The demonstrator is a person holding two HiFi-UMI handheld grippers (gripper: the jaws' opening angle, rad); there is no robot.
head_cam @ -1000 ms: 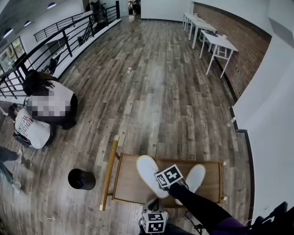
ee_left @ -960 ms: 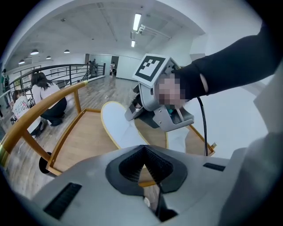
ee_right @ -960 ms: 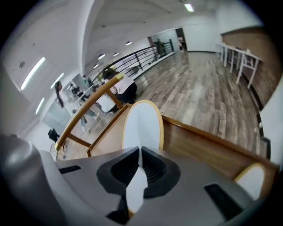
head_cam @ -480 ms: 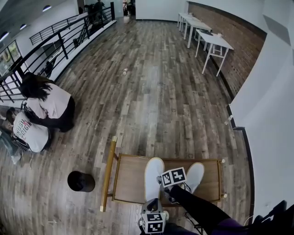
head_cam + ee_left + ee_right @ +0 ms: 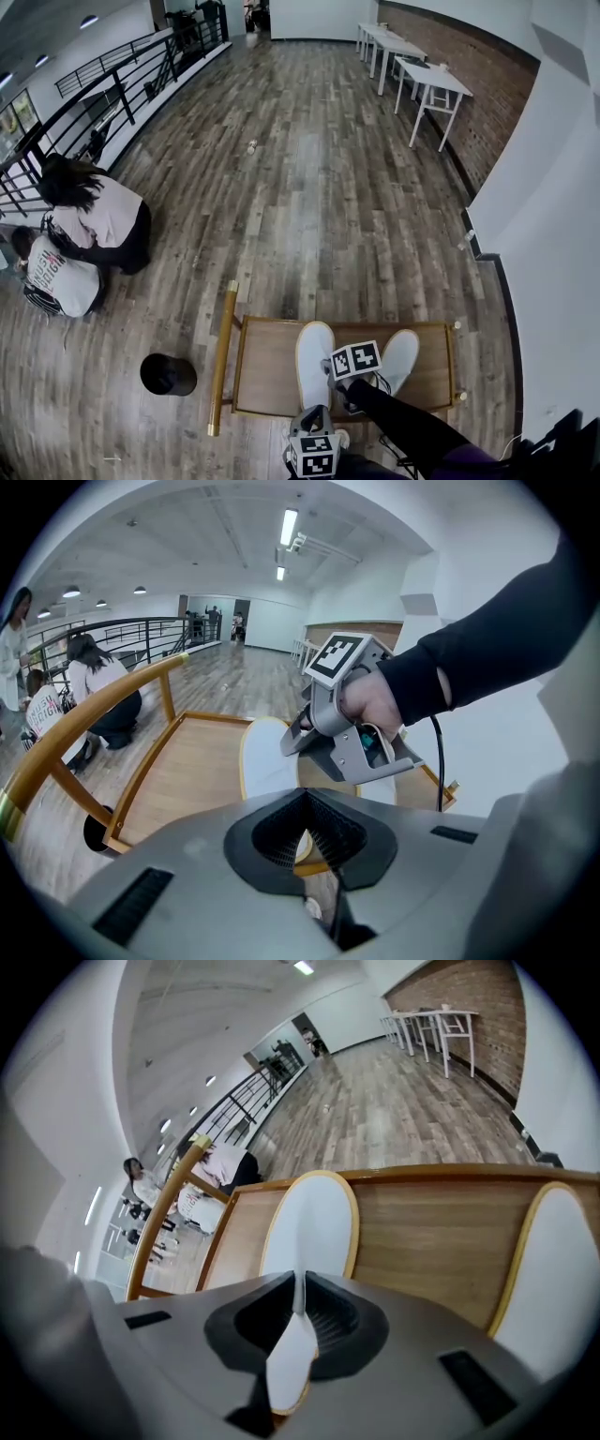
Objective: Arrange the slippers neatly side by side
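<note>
Right gripper (image 5: 298,1312) clenched on white slipper (image 5: 314,361), lower centre of head view.
We note its heel edge pinched; second slipper (image 5: 401,354) lies apart to the right on the wooden tray (image 5: 267,375); left gripper (image 5: 305,832) closed, empty.

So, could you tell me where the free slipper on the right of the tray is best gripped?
Probably by its near end, pinching the thin rim between the jaws, coming from the person's side and angled down. The free slipper lies flat on the tray, lengthwise away, and the right gripper holds the other slipper that way.
</note>
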